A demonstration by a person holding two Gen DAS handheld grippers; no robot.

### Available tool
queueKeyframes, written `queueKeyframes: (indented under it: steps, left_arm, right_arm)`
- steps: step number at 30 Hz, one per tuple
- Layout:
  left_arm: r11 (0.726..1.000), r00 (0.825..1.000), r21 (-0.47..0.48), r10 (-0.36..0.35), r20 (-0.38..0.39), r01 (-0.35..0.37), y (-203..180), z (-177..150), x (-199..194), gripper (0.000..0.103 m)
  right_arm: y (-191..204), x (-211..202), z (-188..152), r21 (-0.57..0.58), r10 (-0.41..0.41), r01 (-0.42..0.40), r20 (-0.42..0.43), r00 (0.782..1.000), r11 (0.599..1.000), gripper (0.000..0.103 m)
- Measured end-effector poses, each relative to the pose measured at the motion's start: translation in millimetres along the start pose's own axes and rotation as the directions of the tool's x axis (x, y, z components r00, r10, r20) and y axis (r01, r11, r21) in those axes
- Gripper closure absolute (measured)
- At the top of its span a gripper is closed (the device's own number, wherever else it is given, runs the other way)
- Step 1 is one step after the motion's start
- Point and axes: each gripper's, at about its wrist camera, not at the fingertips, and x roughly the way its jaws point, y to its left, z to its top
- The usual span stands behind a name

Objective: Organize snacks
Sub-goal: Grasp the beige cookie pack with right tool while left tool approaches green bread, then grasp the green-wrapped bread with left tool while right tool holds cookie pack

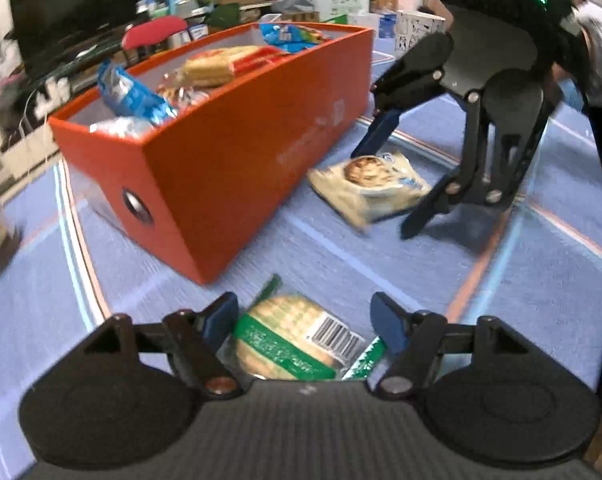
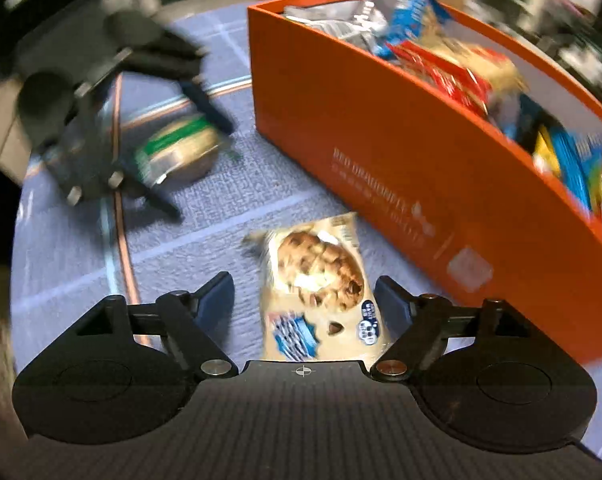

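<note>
Item: green-banded cracker pack. A round stack of pale crackers in clear film, with a green band and a barcode label. It lies on the blue cloth of the counter at the lower centre of the left wrist view, between the fingers of the left tool. That tool is spread wide and grips nothing. Judged light, the film slick and crinkly, the crackers brittle. Best taken across the width of the stack with modest pressure; the loose crimped ends would likely slip.

Item: beige cookie packet. A flat pillow bag printed with a chocolate-chip cookie, lying on the counter at the lower centre of the right wrist view, just beside the box wall. The right tool straddles it, fingers wide apart, nothing held. Judged light, soft and air-filled, the contents fragile. Take it across the narrow width at mid-body; a hard squeeze risks crushing the contents.

Container: orange box. An open-topped, stiff-walled box in the upper centre of the left wrist view, already holding several snacks, among them blue wrappers, a red-banded cracker pack and a silver wrapper. There appears to be room for both items, though a lift over the tall wall is needed.

Surroundings: cluttered shelves along the upper edge, blurred.
</note>
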Motion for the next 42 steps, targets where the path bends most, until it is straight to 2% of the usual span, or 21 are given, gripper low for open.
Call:
queueKeyframes:
  steps: [4,6,7,9,12,17,19,22,24,26,31,35,39,42]
  left_arm:
    - [0.992,0.999,-0.117,0.044,-0.016,-0.046,-27.3,-9.6,-7.4,0.029]
    - [0.979,0.993,-0.17,0.107,-0.047,-0.114,-38.3,-9.9,-10.9,0.027]
    - [0.973,0.99,-0.186,0.132,-0.058,-0.14,-40.8,-9.2,-12.3,0.027]
    - [0.967,0.982,-0.172,0.182,-0.053,-0.188,-43.3,-11.9,-17.3,0.027]
    - [0.986,0.988,-0.065,0.154,-0.017,-0.155,-44.6,-15.8,-21.9,0.027]
    - [0.997,0.998,-0.036,0.064,-0.016,-0.065,-37.5,-22.1,-23.5,0.027]
    - [0.998,0.998,-0.012,0.059,0.012,-0.058,-37.8,-21.0,-29.3,0.027]
    - [1.0,0.999,0.018,0.008,0.053,-0.009,-34.1,-19.7,-38.5,0.027]
    - [0.997,0.998,0.059,-0.061,0.029,0.059,-32.3,-20.1,-39.3,0.027]
    - [0.992,0.996,0.089,-0.086,0.018,0.084,-33.0,-23.8,-38.5,0.026]
    - [0.994,0.996,0.066,-0.086,0.023,0.085,-32.3,-25.8,-32.4,0.025]
    - [0.991,0.996,0.108,-0.085,0.023,0.083,-33.5,-29.7,-32.9,0.024]
    - [0.988,0.992,0.095,-0.125,0.013,0.123,-23.2,-29.7,-35.5,0.023]
    - [0.992,0.993,0.06,-0.112,0.02,0.111,-22.4,-34.4,-35.3,0.023]
  right_arm:
    - [25.3,-5.2,-13.7,0.117,-0.067,0.061,0.048,0.997,0.991,0.033]
    - [35.1,-5.9,-14.2,0.159,-0.104,0.096,0.041,0.994,0.983,0.031]
    - [37.6,-5.3,-13.2,0.195,-0.144,0.135,0.035,0.989,0.971,0.027]
    - [38.6,-3.2,-12.8,0.287,-0.217,0.198,0.035,0.976,0.937,0.026]
    - [38.2,-0.1,-10.5,0.352,-0.258,0.226,0.044,0.965,0.908,0.027]
    - [43.2,0.4,-8.1,0.379,-0.279,0.24,0.052,0.959,0.894,0.055]
    - [43.0,5.6,-4.4,0.382,-0.276,0.24,0.043,0.96,0.892,0.056]
    - [42.6,6.0,-1.8,0.382,-0.273,0.24,0.034,0.961,0.892,0.055]
    - [41.2,5.9,-2.1,0.382,-0.269,0.237,0.033,0.962,0.893,0.055]
    - [39.9,7.8,-1.0,0.381,-0.269,0.237,0.032,0.963,0.894,0.054]
    - [40.4,7.9,-0.3,0.386,-0.272,0.24,0.028,0.962,0.891,0.054]
    - [40.4,8.4,-0.6,0.385,-0.269,0.237,0.029,0.963,0.892,0.054]
    - [40.2,8.8,-0.7,0.384,-0.265,0.234,0.03,0.964,0.893,0.054]
    - [39.9,9.1,-0.1,0.389,-0.271,0.24,0.026,0.962,0.889,0.058]
